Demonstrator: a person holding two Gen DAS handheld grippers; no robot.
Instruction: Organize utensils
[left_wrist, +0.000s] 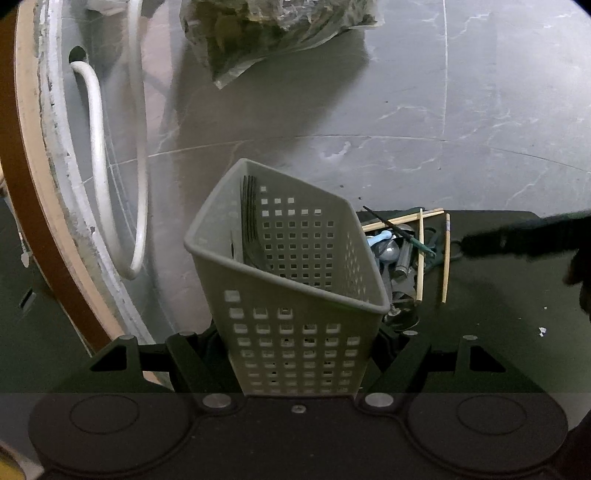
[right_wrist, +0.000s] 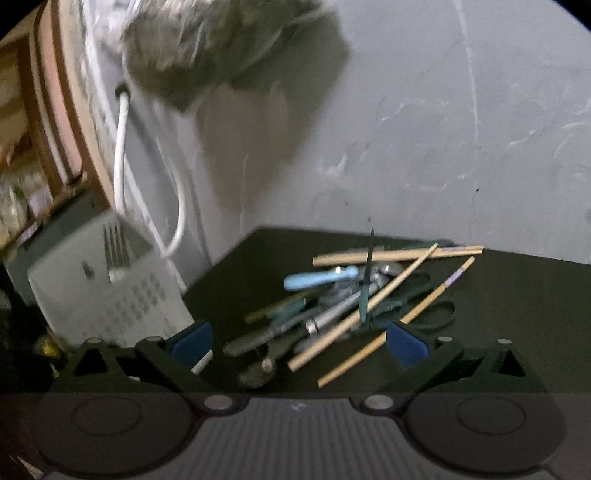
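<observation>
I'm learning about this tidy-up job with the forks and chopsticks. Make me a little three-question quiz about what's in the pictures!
1. True or false: the grey basket already has forks in it.
2. Which gripper holds the basket? A) left gripper B) right gripper C) neither
3. Fill in: in the pile of utensils on the dark table, the handle lying among the wooden chopsticks is light ____.

Key:
1. True; the forks stand inside the basket.
2. A; it is shut on the basket, while the right gripper is open over the pile, gripping nothing.
3. Blue.
</observation>
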